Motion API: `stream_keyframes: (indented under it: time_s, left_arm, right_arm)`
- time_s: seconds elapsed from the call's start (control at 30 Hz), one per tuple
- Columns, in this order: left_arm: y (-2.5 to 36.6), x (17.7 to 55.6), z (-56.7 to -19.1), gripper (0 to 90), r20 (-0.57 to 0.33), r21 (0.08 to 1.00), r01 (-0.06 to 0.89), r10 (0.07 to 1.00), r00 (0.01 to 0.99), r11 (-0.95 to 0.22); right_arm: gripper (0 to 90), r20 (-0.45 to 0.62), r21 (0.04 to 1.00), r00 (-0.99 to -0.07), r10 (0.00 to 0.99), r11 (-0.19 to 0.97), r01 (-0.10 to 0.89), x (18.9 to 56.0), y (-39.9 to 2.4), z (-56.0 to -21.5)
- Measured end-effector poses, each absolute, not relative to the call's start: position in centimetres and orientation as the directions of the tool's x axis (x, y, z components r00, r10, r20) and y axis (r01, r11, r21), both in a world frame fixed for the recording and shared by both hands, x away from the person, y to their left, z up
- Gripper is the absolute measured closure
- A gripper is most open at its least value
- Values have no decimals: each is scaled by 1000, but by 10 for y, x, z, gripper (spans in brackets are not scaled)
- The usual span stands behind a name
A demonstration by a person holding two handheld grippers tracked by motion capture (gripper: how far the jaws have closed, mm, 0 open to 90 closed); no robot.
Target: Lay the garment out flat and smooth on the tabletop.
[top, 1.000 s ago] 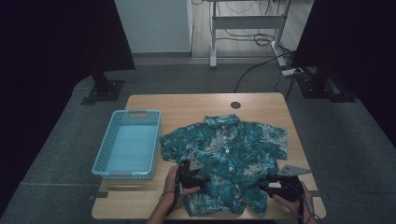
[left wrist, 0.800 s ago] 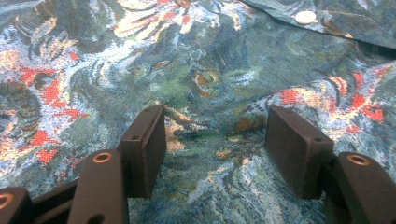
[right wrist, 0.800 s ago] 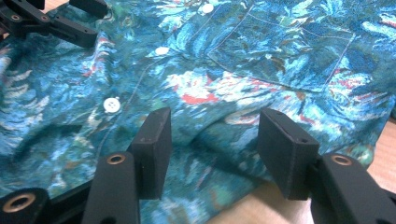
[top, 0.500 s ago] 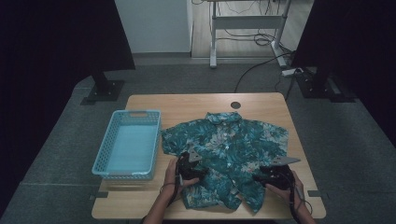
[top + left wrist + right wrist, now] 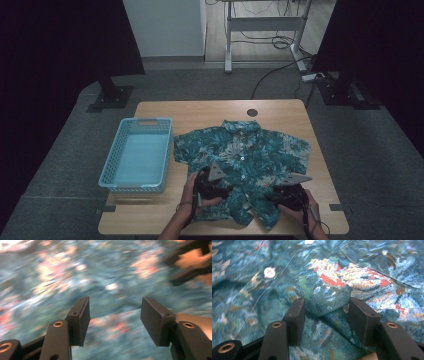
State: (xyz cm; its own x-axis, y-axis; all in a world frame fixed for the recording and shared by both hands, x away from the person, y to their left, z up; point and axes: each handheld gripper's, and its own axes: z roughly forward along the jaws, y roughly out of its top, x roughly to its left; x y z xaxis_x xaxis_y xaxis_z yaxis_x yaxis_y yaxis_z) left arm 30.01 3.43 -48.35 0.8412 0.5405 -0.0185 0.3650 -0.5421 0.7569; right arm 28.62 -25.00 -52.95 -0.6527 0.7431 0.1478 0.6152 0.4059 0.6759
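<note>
A teal floral short-sleeved shirt (image 5: 245, 165) lies spread, collar away from the person, on the wooden surface (image 5: 200, 112) just beside an empty light-blue basket (image 5: 136, 155), and both grippers work at its near hem, so the step in hand looks like taking hold of the bottom edge to fold it. The left gripper (image 5: 113, 315) has just been closing a little, yet its jaws stand wide above the cloth with nothing pinched; the right gripper (image 5: 325, 312) has also just been narrowing, straddling a raised fold without pressing it. Next, each must close firmly on the hem
</note>
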Motion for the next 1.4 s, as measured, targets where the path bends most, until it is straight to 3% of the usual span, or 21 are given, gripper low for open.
stream_keyframes:
  time_s: [0.2,0.33,0.57,0.9,1.4]
  left_arm:
    - [6,270,-493,403,-5,739,302,444,896,-602]
    - [-7,260,-498,404,-25,747,287,405,914,-600]
    - [-28,239,-506,405,-41,746,244,322,946,-620]
    - [-59,228,-521,404,-45,691,203,239,970,-693]
    - [-61,248,-528,408,-58,684,244,283,957,-688]
  right_arm:
    - [485,139,694,-729,670,460,554,263,-245,-519]
    - [463,150,730,-697,701,397,557,284,-254,-507]
    - [424,144,684,-657,740,406,606,334,-249,-521]
    - [391,71,642,-654,753,467,608,353,-233,-529]
    - [388,68,639,-658,750,474,606,375,-228,-530]
